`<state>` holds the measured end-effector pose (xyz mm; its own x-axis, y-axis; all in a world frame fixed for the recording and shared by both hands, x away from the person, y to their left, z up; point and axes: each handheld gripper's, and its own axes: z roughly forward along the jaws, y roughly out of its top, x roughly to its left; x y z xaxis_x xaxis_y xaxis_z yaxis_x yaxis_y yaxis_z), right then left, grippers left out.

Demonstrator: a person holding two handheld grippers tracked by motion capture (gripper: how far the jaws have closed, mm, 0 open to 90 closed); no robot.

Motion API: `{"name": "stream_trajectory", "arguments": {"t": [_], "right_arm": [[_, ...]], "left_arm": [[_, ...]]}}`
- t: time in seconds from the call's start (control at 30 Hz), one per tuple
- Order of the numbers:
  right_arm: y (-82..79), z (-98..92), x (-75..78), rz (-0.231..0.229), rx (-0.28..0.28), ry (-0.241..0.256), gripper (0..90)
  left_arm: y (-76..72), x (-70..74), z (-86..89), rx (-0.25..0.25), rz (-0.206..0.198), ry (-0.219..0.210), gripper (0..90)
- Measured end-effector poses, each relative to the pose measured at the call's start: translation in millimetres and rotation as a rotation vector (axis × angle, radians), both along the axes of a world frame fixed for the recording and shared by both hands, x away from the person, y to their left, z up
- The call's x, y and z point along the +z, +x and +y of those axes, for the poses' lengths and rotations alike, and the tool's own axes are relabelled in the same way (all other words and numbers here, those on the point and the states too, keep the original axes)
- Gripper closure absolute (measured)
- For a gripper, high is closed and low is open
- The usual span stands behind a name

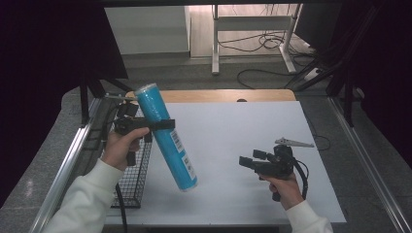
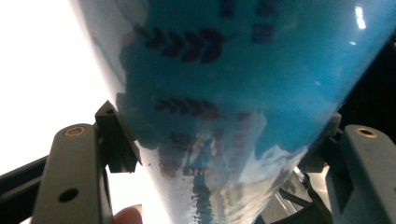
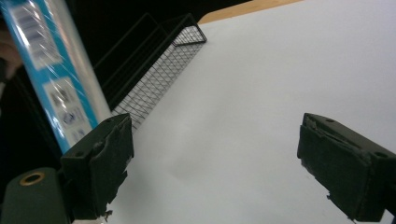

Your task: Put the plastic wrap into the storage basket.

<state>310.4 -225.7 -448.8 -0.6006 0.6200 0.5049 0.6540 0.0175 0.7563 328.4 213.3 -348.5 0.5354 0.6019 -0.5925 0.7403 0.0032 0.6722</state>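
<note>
With my left gripper (image 1: 163,124) I am grasping the blue tube (image 1: 166,137) around its upper part, both jaws pressing on its sides. The tube is hanging tilted in the air, just beside the wire basket (image 1: 130,179), its lower end above the white sheet (image 1: 233,145). My right gripper (image 1: 250,160) is hovering over the sheet, well apart from the tube, with jaws spread wide and holding nothing.
</note>
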Motion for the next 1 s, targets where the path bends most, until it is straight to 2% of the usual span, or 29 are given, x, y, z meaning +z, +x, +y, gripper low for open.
{"name": "stream_trajectory", "arguments": {"t": [0.07,0.33,0.67,1.0], "right_arm": [[-0.4,-0.4,-0.5,-0.004,-0.002,-0.014,11.1],[0.0,-4.5,-3.5,0.007,-0.024,-0.042,11.1],[0.6,-6.8,-5.2,0.015,-0.034,-0.048,11.1],[1.1,-8.9,-6.1,0.019,-0.041,-0.052,11.1]], "left_arm": [[-0.6,1.0,2.9,0.003,0.000,-0.002,31.7],[-7.3,11.0,34.8,0.052,-0.009,-0.001,31.7],[-13.1,21.3,61.8,0.086,-0.016,0.003,31.7],[-18.0,23.7,83.2,0.115,-0.012,-0.001,31.7]]}}
